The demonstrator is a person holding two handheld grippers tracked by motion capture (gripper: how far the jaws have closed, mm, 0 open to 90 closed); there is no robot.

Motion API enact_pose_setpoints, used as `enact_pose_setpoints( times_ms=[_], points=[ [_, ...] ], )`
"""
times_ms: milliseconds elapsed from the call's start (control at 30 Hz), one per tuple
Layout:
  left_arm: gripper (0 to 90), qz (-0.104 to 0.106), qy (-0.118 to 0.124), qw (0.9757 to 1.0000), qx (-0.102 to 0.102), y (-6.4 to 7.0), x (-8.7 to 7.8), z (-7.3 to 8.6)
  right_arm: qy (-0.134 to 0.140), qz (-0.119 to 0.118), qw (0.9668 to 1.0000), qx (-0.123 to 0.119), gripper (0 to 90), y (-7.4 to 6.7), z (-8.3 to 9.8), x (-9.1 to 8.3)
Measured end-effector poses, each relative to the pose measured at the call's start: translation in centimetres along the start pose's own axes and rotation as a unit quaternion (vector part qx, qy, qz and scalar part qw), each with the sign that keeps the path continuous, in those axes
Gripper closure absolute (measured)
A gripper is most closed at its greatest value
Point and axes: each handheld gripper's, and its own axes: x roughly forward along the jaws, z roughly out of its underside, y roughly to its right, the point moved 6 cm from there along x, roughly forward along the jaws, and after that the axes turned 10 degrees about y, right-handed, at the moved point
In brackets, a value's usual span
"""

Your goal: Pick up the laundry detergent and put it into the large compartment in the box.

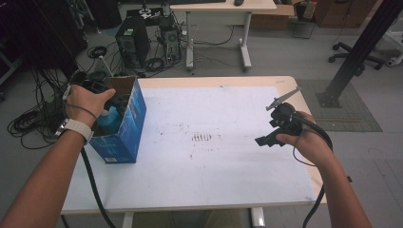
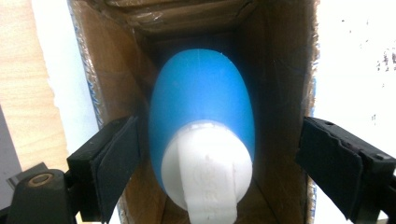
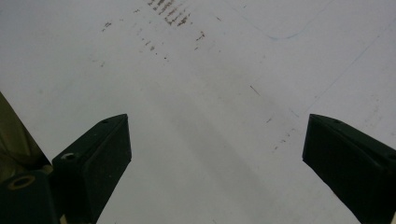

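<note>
Over the cardboard box [image 2: 280, 70], the left gripper [image 2: 219, 158] stands apart around the blue bottle [image 2: 201, 93], apparently released; withdrawing upward seems next.

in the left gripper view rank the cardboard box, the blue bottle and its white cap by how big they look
1. cardboard box, its walls run past the frame.
2. blue bottle.
3. white cap, though it sits nearest the camera, so it looks larger than it really is.

A white sheet [image 1: 214, 156] covers the bench [image 1: 304, 90], with a patch of dark scuff marks [image 1: 202, 137] near its middle. Beyond it, two computer towers [image 1: 133, 40] stand on the floor among tangled cables [image 1: 28, 121], beside a second desk [image 1: 223, 7].
</note>
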Motion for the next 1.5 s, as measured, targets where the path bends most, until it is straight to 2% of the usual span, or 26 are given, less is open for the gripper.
enact_pose_setpoints(
  times_ms=[233,433,1200,1500],
  points=[
    [12.7,-0.003,0.008,0.9999,0.006,0.1,-0.9,-0.3,0.001,0.001,1.0000,-0.001,8.2,-0.2,-0.1,-0.1],
    [12.2,0.004,0.012,0.9999,0.009,0.1,-1.3,-0.4,0.002,0.001,1.0000,-0.002,8.1,-0.2,-0.1,-0.3],
    [12.2,0.011,0.033,0.9991,0.023,0.4,-4.4,-1.6,0.003,0.005,1.0000,-0.003,8.1,-0.2,-0.3,-0.7],
    [12.2,0.014,0.037,0.9983,0.043,1.4,-5.7,-2.1,0.002,0.004,1.0000,-0.004,8.1,-0.3,-0.5,-0.6]
  ],
)
